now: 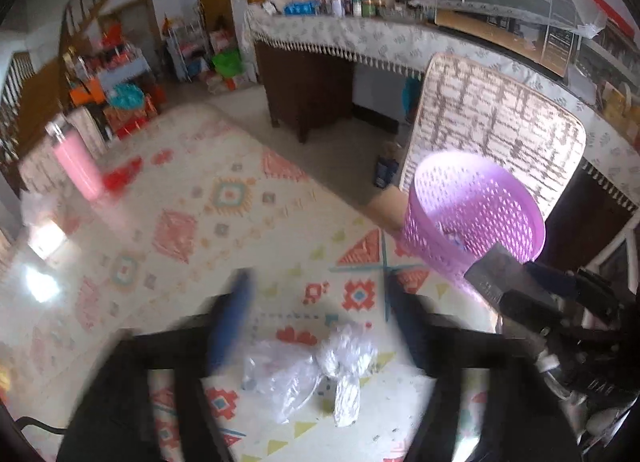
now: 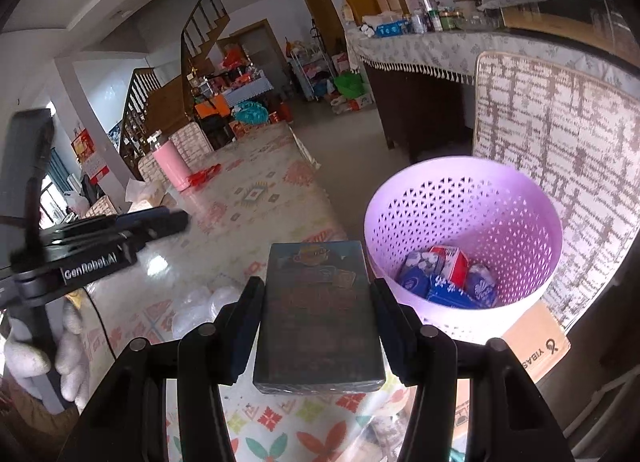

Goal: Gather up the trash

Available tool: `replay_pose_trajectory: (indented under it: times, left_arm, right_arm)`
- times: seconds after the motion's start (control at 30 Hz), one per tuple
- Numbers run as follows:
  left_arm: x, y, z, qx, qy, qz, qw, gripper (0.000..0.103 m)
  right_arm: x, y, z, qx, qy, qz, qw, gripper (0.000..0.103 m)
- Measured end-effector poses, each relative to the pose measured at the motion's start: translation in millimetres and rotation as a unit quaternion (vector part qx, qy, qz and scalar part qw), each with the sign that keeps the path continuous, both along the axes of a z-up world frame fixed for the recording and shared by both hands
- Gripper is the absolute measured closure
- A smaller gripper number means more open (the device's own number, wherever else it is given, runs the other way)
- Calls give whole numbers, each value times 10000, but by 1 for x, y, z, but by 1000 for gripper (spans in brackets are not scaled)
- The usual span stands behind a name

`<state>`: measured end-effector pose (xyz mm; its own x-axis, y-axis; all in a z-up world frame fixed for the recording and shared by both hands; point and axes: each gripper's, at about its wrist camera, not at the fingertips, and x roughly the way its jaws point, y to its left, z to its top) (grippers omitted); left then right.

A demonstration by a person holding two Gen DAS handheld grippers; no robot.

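Observation:
My right gripper (image 2: 316,302) is shut on a dark flat box (image 2: 318,318) and holds it above the patterned table, just left of the purple perforated bin (image 2: 464,198). The bin holds several blue and red-white packets (image 2: 448,278). My left gripper (image 1: 320,314) is open and hangs over a crumpled clear plastic wrapper (image 1: 316,374) on the tablecloth. In the left wrist view the bin (image 1: 472,214) stands to the right, with the right gripper and its box (image 1: 504,278) in front of it. The left gripper also shows at the left of the right wrist view (image 2: 168,222).
A pink bottle (image 1: 76,162) stands at the table's far left. A woven chair back (image 1: 500,122) rises behind the bin. A cardboard box (image 2: 536,342) lies under the bin. A cluttered sideboard (image 1: 360,30) lines the back wall.

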<state>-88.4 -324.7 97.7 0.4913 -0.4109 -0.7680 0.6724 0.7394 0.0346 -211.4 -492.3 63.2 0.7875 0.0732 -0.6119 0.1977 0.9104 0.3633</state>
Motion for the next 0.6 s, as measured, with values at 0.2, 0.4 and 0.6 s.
replay_pose_trajectory:
  times: [0.2, 0.4, 0.6]
  left_arm:
    - [7, 11, -41, 240, 537, -19, 9983, 27]
    - [11, 9, -70, 105, 928, -47, 9956, 26]
    - [-7, 3, -70, 224, 899, -250, 9954, 62]
  right_arm:
    - [5, -1, -13, 126, 94, 35, 9999, 44]
    - [6, 2, -17, 179, 152, 56, 9997, 44]
    - [2, 2, -16, 176, 155, 0, 9997, 44]
